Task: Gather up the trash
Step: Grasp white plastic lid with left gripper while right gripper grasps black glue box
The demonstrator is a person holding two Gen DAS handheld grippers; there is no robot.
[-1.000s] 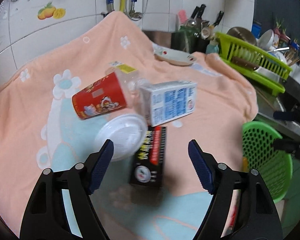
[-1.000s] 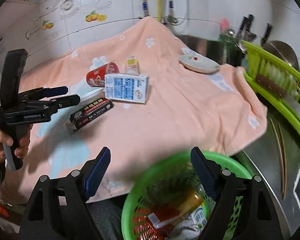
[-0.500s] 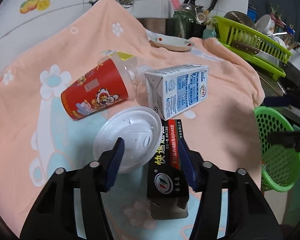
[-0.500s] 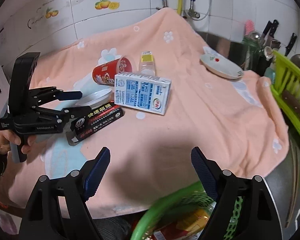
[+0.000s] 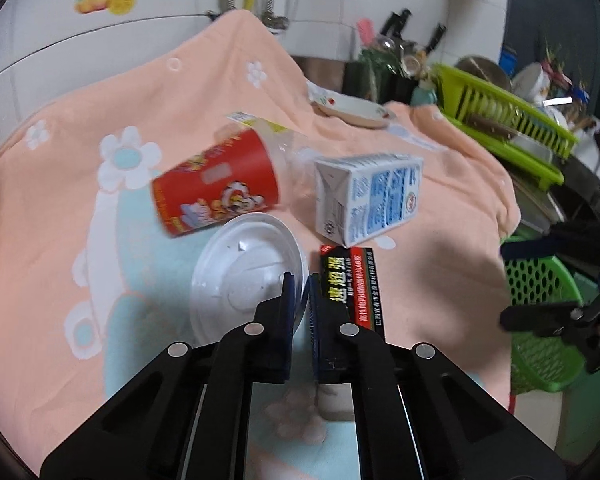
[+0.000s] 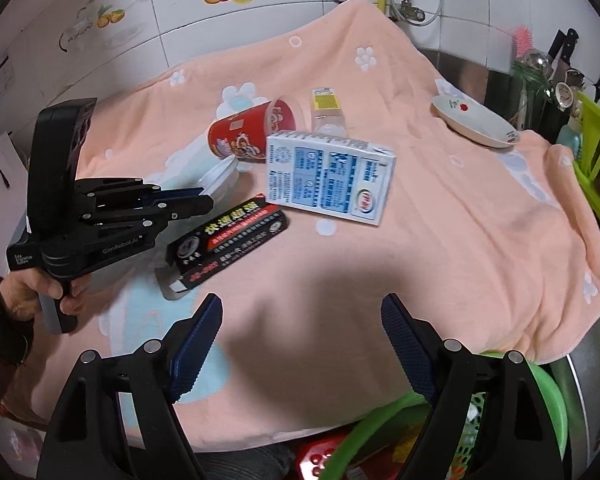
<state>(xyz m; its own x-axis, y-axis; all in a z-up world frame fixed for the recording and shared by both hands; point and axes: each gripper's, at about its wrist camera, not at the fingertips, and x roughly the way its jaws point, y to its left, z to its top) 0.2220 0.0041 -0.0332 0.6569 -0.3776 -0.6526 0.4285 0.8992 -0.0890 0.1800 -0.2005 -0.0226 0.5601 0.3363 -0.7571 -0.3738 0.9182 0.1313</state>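
On the peach towel (image 5: 60, 208) lie a red paper cup (image 5: 216, 188), a white plastic lid (image 5: 248, 276), a white and blue milk carton (image 5: 376, 196), a black box (image 5: 352, 284) and a clear bottle (image 6: 328, 114). My left gripper (image 5: 300, 304) is shut on the right rim of the white lid, beside the black box. It also shows in the right wrist view (image 6: 196, 202), pinching the lid (image 6: 220, 174). My right gripper (image 6: 300, 344) is open and empty above the towel's front edge, over the green basket (image 6: 544, 396).
The green basket (image 5: 540, 304) holds collected trash below the towel's right front edge. A white dish (image 6: 476, 122) lies at the back right. A green dish rack (image 5: 504, 124) and knives (image 6: 560, 46) stand on the right. Tiled wall behind.
My left gripper has moved forward and closed onto the rim of the white lid. My right gripper has moved up and forward from the basket toward the towel, staying open.
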